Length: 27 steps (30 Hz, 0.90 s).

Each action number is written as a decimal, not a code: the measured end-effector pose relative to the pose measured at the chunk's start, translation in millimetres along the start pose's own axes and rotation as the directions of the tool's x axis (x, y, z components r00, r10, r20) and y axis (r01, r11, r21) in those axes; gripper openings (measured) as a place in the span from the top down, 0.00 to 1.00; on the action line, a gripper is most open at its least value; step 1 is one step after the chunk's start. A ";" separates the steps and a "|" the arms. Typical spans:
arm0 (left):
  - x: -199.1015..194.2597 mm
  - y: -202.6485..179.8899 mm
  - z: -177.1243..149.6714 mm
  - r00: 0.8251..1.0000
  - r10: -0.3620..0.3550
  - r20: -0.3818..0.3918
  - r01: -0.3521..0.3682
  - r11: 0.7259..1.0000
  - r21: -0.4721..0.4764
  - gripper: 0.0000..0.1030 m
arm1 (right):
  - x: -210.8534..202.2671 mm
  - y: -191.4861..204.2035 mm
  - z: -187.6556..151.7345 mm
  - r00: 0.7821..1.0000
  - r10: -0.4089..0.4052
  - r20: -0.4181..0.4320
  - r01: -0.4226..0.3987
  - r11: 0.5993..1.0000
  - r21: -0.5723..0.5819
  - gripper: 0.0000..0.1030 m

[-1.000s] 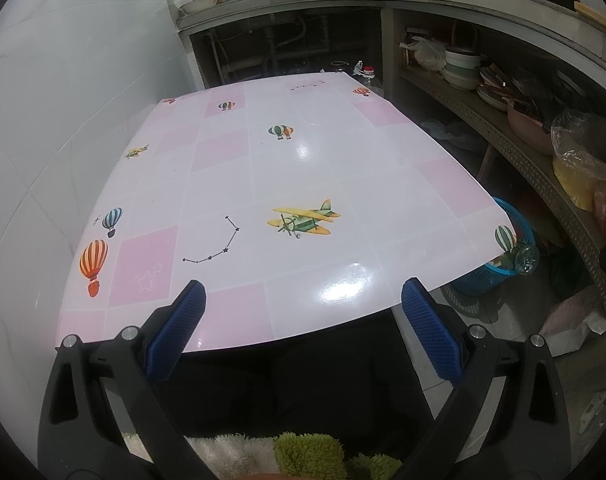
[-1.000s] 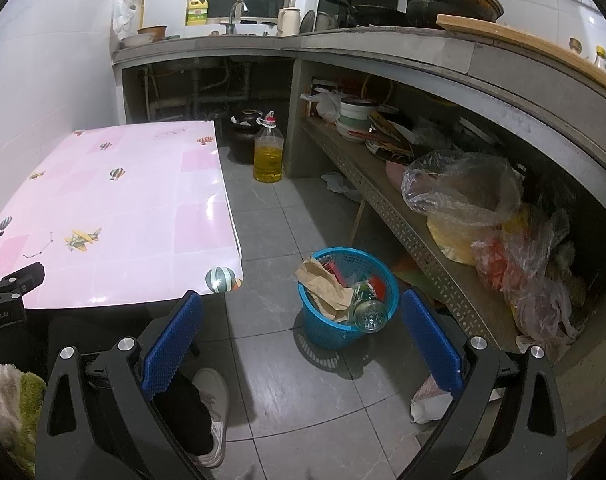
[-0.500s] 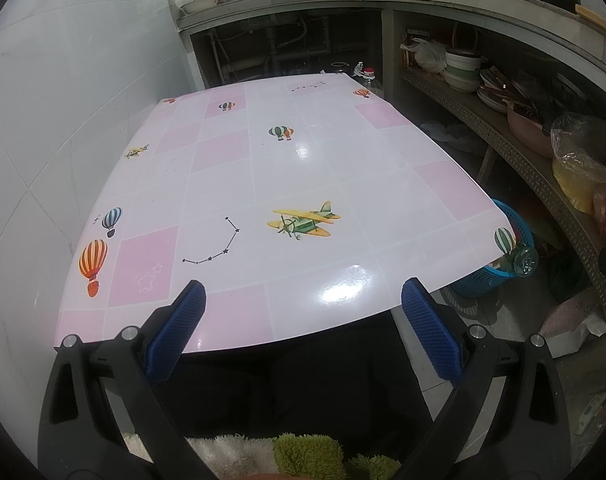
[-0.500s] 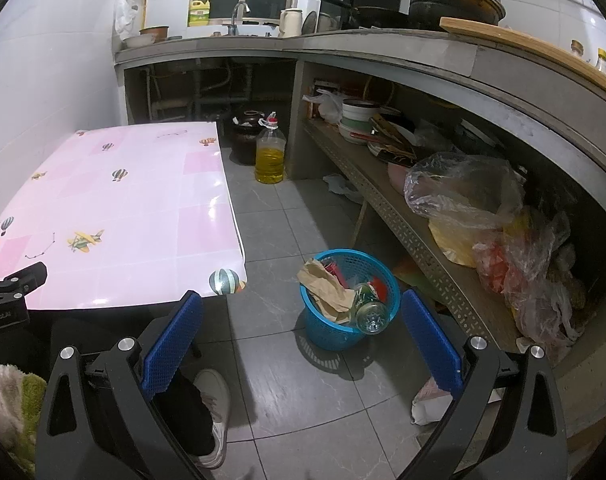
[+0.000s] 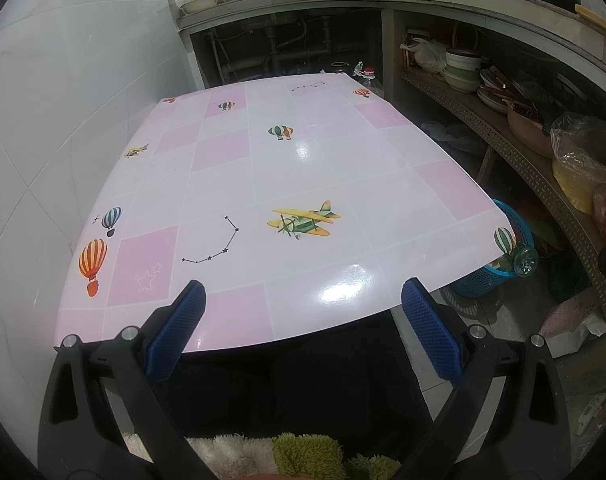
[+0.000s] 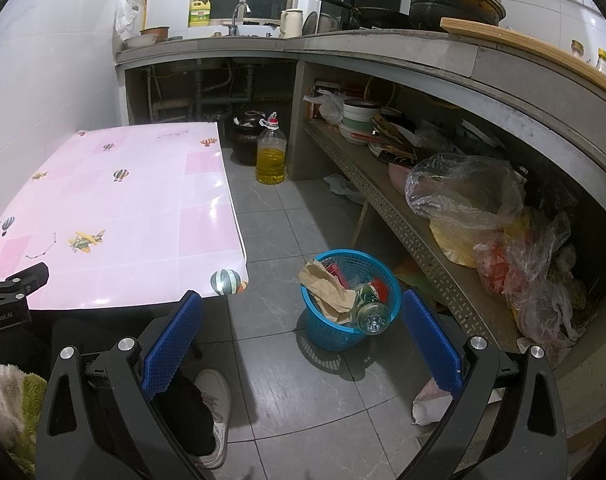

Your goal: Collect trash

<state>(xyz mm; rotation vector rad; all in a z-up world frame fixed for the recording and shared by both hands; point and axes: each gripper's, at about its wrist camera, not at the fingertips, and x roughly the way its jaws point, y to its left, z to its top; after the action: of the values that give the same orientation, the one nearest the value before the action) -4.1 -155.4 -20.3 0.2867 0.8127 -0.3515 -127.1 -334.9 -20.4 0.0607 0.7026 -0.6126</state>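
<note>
Two grippers, both with jaws spread wide and nothing between them. Farthest left, a white tiled wall (image 5: 63, 120) runs along the table's left edge. The left gripper (image 5: 303, 312) hovers over the near edge of a pink checked table (image 5: 323, 160), whose glossy top is bare apart from printed balloons and a plane. Right of the table's straight edge lies a lane of open grey floor tiles (image 6: 271, 224), with an oil bottle (image 6: 270, 156) standing at its far end. The right gripper (image 6: 301, 320) hangs above this floor. Just beyond it, the blue basket (image 6: 335, 332) stands on the floor beside the table's near corner, holding crumpled brown paper (image 6: 327, 290) and a clear bottle (image 6: 370, 312). Farthest right, a perforated shelf edge (image 6: 415, 240) borders the floor, crowded with plastic bags (image 6: 467, 188).
</note>
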 end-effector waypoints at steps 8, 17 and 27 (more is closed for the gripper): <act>-0.1 0.0 0.1 1.000 -0.001 0.000 0.001 1.000 -0.001 0.08 | 0.0 -0.2 -0.1 1.000 0.001 0.002 -0.001 1.000 0.001 0.06; -0.2 -1.0 0.8 1.000 0.001 0.001 0.000 1.000 -0.003 0.08 | 0.3 2.2 1.7 1.000 0.003 0.000 -0.003 1.000 0.001 0.06; -0.1 -0.5 0.2 1.000 0.000 -0.001 0.000 1.000 -0.003 0.08 | 0.2 2.7 1.5 1.000 0.001 0.001 -0.001 1.000 0.000 0.06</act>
<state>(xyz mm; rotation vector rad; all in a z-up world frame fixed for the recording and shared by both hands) -4.3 -155.9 -20.2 0.2840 0.8140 -0.3505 -124.6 -333.1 -19.8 0.0612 0.7016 -0.6116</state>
